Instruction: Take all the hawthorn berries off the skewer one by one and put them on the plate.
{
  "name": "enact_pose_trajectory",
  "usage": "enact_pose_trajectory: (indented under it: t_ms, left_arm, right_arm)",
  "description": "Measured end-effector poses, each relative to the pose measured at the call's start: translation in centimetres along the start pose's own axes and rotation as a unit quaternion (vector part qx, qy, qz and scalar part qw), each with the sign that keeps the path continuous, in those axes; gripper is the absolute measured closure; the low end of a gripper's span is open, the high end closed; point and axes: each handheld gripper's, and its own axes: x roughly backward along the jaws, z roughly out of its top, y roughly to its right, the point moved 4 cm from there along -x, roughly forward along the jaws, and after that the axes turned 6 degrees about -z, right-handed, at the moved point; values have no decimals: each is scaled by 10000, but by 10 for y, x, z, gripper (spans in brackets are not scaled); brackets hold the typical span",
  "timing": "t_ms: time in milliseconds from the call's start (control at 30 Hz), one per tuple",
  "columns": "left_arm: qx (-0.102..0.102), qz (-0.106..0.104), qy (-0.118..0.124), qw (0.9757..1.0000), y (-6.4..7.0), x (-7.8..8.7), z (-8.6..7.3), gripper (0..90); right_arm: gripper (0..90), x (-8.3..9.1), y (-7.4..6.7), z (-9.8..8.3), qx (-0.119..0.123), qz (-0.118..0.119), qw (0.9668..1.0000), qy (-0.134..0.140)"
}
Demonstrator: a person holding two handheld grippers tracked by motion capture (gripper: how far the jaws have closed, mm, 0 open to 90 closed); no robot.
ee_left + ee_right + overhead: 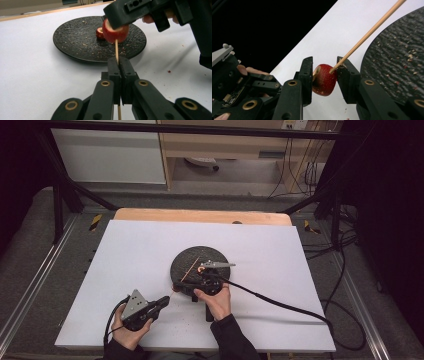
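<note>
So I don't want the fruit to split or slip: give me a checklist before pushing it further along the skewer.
1. Left gripper shut on the skewer: ok.
2. Right gripper fingers on both sides of the red fruit piece: ok.
3. Skewer has entered the fruit: ok.
4. Skewer passes through the fruit's centre: cannot tell.
5. Fruit held over the black plate: ok, near its edge.
6. Second fruit piece on the plate sits apart from the skewer: ok.
</note>
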Motion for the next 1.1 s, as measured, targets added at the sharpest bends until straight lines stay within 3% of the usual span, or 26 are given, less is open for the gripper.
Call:
enact_pose_trajectory:
  t_ms: [500,567,733,900,1000,1100]
  left_arm:
    - [-3,-15,26,10000,0,1,0,885]
    - [-17,-11,33,10000,0,1,1,886]
    - [-3,7,-6,10000,0,0,0,886]
    - [-20,8,-7,10000,0,-1,0,885]
    - [-33,-1,-18,10000,1,-2,0,886]
    - [-37,-11,-15,10000,2,-3,0,885]
  right_arm:
    - [705,19,10,28,90,-344,9985,405]
    - [699,22,12,30,9,-319,9986,420]
    - [565,20,7,21,-92,-112,9996,232]
    - [446,11,6,7,-22,-52,9999,134]
    - [449,6,7,1,-45,-2,10000,62]
    - [527,2,9,-4,-74,-16,10000,-42]
